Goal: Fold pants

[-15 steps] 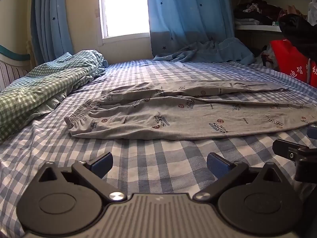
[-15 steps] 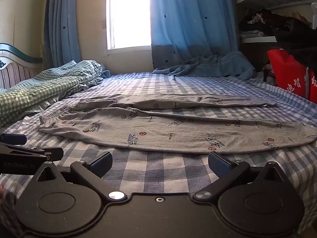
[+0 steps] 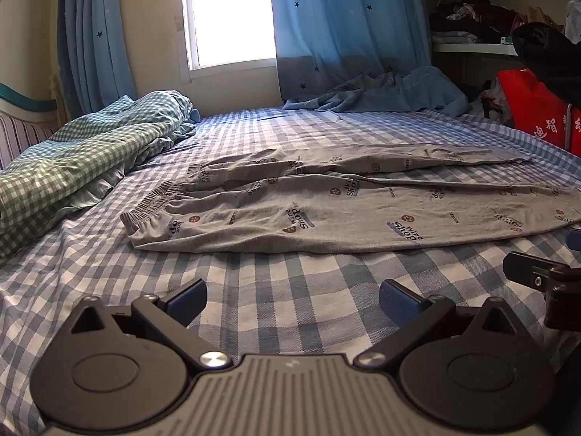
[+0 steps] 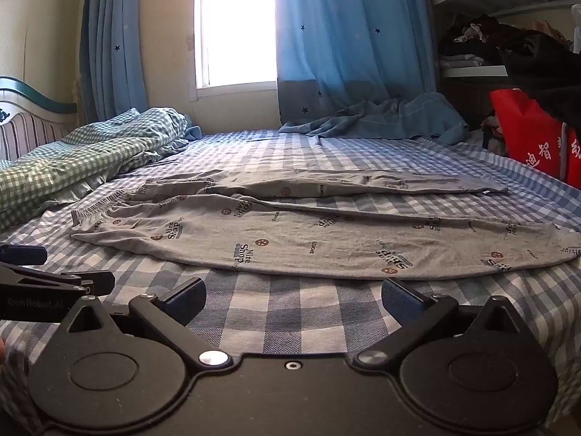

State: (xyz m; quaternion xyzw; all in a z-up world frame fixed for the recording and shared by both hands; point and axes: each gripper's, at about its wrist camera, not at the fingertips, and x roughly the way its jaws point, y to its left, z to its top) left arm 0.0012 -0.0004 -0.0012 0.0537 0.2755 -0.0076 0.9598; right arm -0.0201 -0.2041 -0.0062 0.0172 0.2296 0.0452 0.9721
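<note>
Pants (image 3: pixel 326 203) cut off at right edge, hem possibly hidden; lying flat on bed (image 3: pixel 290 290) beyond left tongs (image 3: pixel 292 296) and right tongs (image 4: pixel 294 296), both spread wide, empty.

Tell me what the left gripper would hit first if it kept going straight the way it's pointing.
Probably the bare checked bedsheet just ahead of the open left gripper, which tilts downward. The near edge of the grey pants lies a little further on; depth is hard to judge, so it might reach that hem instead.
</note>
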